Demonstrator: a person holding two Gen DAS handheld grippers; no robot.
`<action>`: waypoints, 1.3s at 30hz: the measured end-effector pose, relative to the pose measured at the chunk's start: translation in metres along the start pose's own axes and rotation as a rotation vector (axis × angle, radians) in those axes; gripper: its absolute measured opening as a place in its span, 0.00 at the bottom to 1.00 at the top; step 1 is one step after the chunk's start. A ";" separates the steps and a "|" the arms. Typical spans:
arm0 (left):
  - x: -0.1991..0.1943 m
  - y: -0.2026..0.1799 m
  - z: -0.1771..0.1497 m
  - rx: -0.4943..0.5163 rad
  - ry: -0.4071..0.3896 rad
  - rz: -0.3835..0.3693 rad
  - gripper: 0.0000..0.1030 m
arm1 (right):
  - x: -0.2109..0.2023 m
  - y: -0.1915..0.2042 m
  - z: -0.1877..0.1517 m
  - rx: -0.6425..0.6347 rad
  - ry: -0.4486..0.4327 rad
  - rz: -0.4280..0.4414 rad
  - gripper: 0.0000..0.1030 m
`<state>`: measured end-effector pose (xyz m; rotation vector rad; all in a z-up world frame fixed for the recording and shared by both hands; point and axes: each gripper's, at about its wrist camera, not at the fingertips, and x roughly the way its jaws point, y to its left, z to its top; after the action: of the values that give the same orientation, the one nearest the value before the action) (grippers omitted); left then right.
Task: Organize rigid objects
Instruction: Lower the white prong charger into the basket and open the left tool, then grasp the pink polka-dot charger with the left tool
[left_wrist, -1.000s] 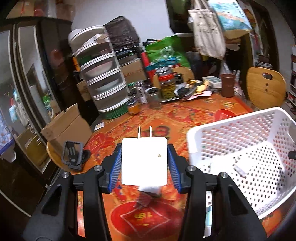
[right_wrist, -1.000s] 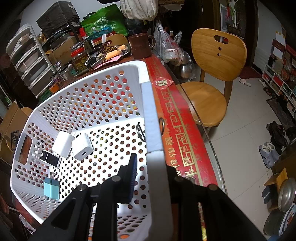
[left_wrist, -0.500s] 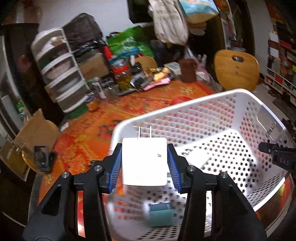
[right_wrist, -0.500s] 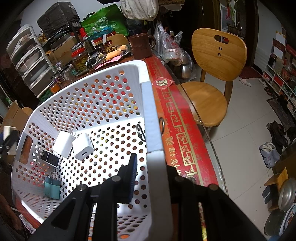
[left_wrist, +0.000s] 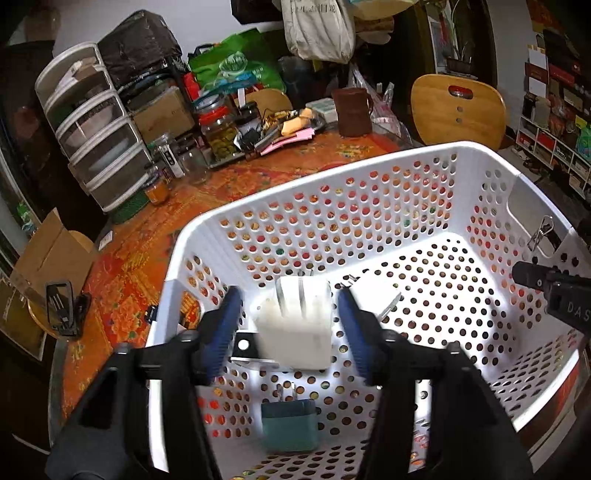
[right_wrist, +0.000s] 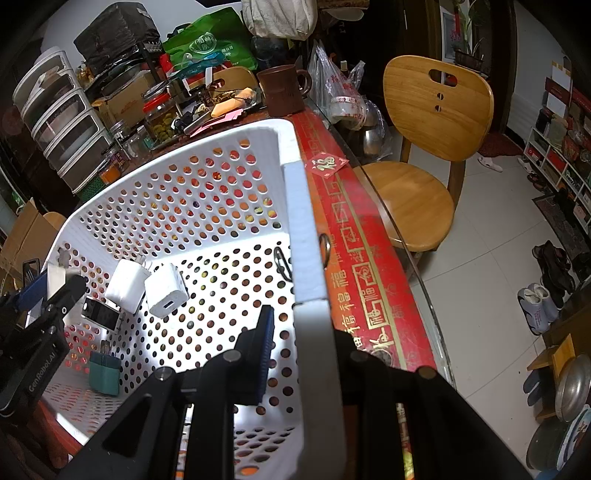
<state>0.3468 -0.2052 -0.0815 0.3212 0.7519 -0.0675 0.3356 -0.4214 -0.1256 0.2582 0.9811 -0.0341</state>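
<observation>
A white perforated basket (left_wrist: 369, 162) stands on the orange table. My left gripper (left_wrist: 290, 328) is open above its left end, and a white charger (left_wrist: 295, 332) is blurred between the spread jaws, touching neither. Inside lie a teal charger (left_wrist: 290, 424), another white charger (left_wrist: 373, 295) and a dark flat device (left_wrist: 243, 345). In the right wrist view my right gripper (right_wrist: 306, 347) is shut on the basket's right rim (right_wrist: 301, 229). That view shows two white chargers (right_wrist: 166, 290) (right_wrist: 125, 286), the teal charger (right_wrist: 105, 373) and the left gripper (right_wrist: 40, 295) at the far end.
Jars, a brown mug (left_wrist: 351, 110) and stacked drawers (left_wrist: 96, 129) crowd the far table side. A black clip (left_wrist: 62, 308) lies on a stool at left. A wooden chair (right_wrist: 424, 147) stands right of the table edge. A metal clip (left_wrist: 541, 232) hangs on the basket's right wall.
My left gripper has moved right from the table over the basket, then opened and let go of the white charger, which drops. The right gripper holds still on the rim.
</observation>
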 end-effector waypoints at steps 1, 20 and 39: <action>-0.006 0.003 -0.002 0.005 -0.029 0.007 0.80 | 0.000 0.000 0.000 0.000 -0.001 0.001 0.22; 0.055 0.224 -0.151 -0.357 0.150 -0.032 0.94 | 0.000 -0.001 -0.003 -0.002 -0.002 0.000 0.22; 0.088 0.224 -0.151 -0.427 0.115 -0.131 0.25 | 0.000 0.002 -0.004 -0.031 -0.006 -0.035 0.22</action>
<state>0.3504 0.0587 -0.1853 -0.1319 0.8791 -0.0112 0.3325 -0.4188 -0.1268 0.2123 0.9796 -0.0518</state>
